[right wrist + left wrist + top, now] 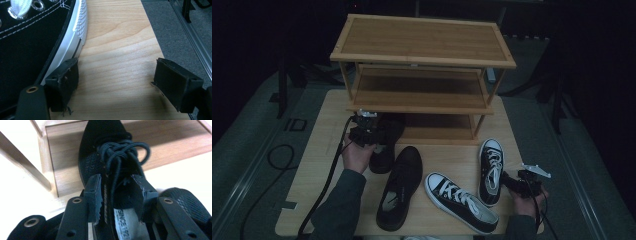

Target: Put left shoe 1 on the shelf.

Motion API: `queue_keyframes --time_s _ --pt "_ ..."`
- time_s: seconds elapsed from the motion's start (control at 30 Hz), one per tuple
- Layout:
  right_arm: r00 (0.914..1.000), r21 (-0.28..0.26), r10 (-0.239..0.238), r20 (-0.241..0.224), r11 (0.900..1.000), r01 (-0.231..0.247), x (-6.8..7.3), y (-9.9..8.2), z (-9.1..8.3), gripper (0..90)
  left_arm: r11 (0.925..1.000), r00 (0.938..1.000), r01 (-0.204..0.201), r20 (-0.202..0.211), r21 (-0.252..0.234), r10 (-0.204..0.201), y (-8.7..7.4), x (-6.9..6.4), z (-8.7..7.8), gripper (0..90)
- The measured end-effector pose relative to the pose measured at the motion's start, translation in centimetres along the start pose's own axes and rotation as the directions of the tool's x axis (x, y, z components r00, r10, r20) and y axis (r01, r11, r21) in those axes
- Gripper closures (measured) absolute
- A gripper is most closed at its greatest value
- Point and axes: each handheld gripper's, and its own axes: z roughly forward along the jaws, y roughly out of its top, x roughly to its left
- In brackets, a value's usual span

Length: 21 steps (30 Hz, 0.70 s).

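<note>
L gripper (116, 195): nearest the lens, its two black pads (93, 195) straddle the tongue and laces of a black knit shoe (102, 150). Jaws stand wide apart, a gap shows each side, no squeeze on the shoe. Toe of the shoe lies ahead of the jaws, on the bottom shelf of the bamboo shoe rack (175, 142); heel is under and behind the jaws, apparently still over the table.

R gripper (116, 82): jaws spread, nothing between them but bare table (117, 37). Low-top canvas sneaker (32, 42) touches or sits just beside the outer face of one pad; cannot tell which.

Risks, judged:
- Lace loops lie w/in reach of the L pads. Withdrawal straight up may snag a loop and drag the shoe off the shelf.
- Shoe appears only partly on the shelf; heel overhang may let it tip or slide back.
- R pad near the sneaker sidewall: a sideways move may push the sneaker.
- Mate shoe (401, 187) lies just beside the L forearm; a sleeve sweep may shift it.
</note>
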Motion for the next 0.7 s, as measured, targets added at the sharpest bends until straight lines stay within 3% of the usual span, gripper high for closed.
queue_keyframes --time_s 0.23,0.43,0.57,0.7 --pt "1.0000 0.000 0.000 0.000 1.0000 0.000 0.0 0.0 0.0 19.6 0.9967 0.9983 -0.043 0.036 -0.069 0.045 -0.7 -0.4 -2.6 61.6" --pt "1.0000 0.000 0.003 0.000 1.0000 -0.003 0.0 0.0 0.0 19.6 0.9916 0.9949 -0.076 0.059 -0.105 0.082 -2.2 -0.1 -4.9 66.4" --pt "1.0000 0.000 0.000 0.000 1.0000 0.000 0.0 0.0 0.0 19.6 0.9874 0.9911 -0.106 0.068 -0.117 0.115 -3.7 -0.2 -6.2 78.2" --pt "1.0000 0.000 0.000 0.000 1.0000 0.000 0.0 0.0 0.0 19.6 0.9868 0.9904 -0.108 0.073 -0.121 0.117 -4.8 0.0 -7.0 89.8"
